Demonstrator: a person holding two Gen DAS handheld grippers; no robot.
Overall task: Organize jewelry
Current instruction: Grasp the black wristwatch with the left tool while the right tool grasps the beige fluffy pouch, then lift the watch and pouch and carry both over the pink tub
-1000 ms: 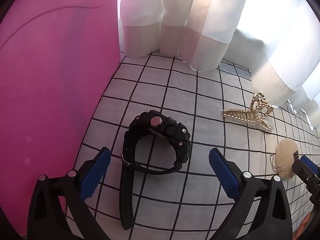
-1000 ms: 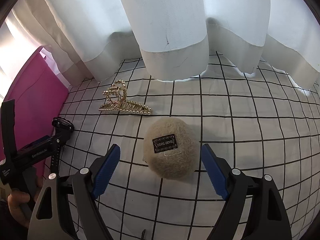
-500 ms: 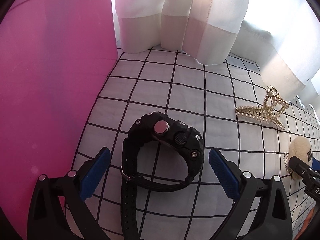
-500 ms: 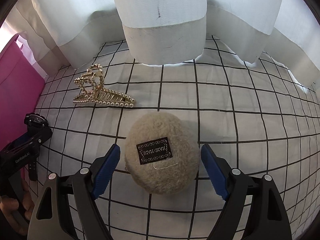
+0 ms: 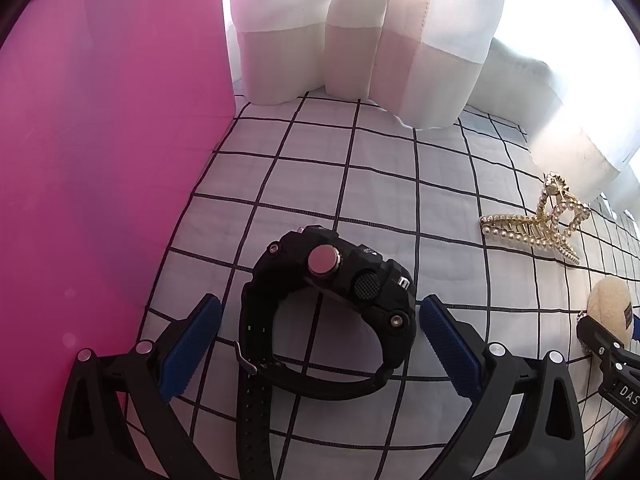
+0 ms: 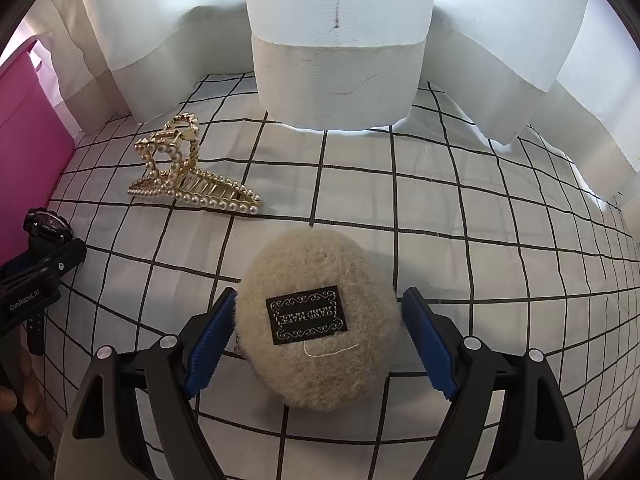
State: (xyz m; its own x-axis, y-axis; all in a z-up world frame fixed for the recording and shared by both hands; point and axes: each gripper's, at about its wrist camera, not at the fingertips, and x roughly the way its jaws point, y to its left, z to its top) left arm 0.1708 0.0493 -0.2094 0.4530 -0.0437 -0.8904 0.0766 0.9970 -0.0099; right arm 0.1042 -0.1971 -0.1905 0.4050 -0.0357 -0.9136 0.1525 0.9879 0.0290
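The black watch (image 5: 326, 316) lay on the checked cloth (image 5: 360, 184) close to its left edge, beside the pink box (image 5: 100, 160). It rested on its side with the buckled band forming a loop, the loose strap tail running back toward the person. It sat squarely between the fingers of the left gripper (image 5: 320, 344), whose blue pads stood wide apart on either flank, neither one touching the case; nothing was held.

Further right on the cloth, the furry beige pouch (image 6: 320, 320) with its dark label sat likewise between the spread fingers of the right gripper (image 6: 316, 340). Its left pad seemed to brush the fur while the right pad stood just clear, so I judged it not yet gripped. Each hand, then, was nearest its own piece, and both looked set to close.

Beyond the pouch, toward the curtain (image 6: 340, 60) along the far edge, lay the pearl hair claw (image 6: 188, 180), untouched.

The end of the watch strap ran out of view under the left gripper, and the label's lettering was too small to read. A short chain at the pouch's side was mostly hidden. The inside of the box could not be seen.
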